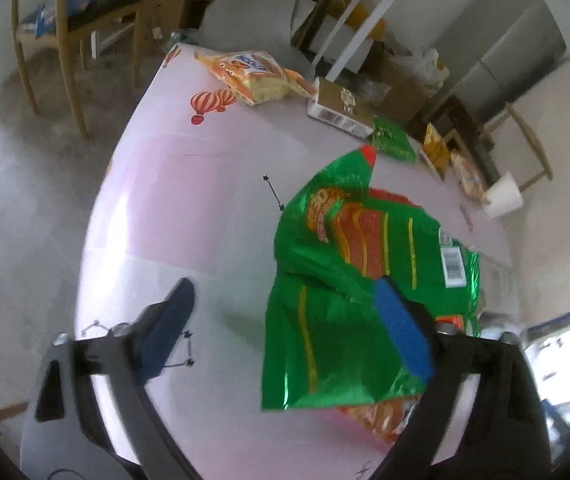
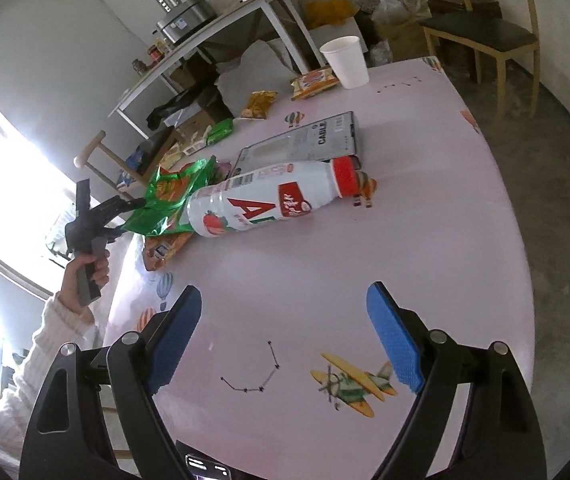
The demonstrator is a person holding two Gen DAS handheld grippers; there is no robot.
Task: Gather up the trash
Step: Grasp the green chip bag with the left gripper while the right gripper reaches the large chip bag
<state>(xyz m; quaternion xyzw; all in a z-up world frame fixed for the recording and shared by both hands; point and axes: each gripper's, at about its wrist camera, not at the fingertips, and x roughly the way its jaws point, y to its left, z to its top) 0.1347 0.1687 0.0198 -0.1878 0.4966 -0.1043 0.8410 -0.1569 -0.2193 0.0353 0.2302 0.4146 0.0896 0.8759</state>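
A large green snack bag (image 1: 357,280) lies on the pink table (image 1: 189,200), draped against the right finger of my left gripper (image 1: 285,332), whose jaws stand wide open. An orange wrapper (image 1: 381,420) lies under the bag. In the right wrist view the same green bag (image 2: 169,196) sits at the left, with the left gripper (image 2: 133,208) at its edge. A white bottle with a red cap (image 2: 269,200) lies on its side beside the bag. My right gripper (image 2: 285,340) is open and empty over the table, short of the bottle.
An orange snack bag (image 1: 253,76), a cardboard box (image 1: 341,108), a small green packet (image 1: 393,140), yellow packets (image 1: 453,156) and a tipped paper cup (image 1: 503,200) lie further off. A grey cable box (image 2: 309,144) and an upright cup (image 2: 345,62) stand behind the bottle. Chairs surround the table.
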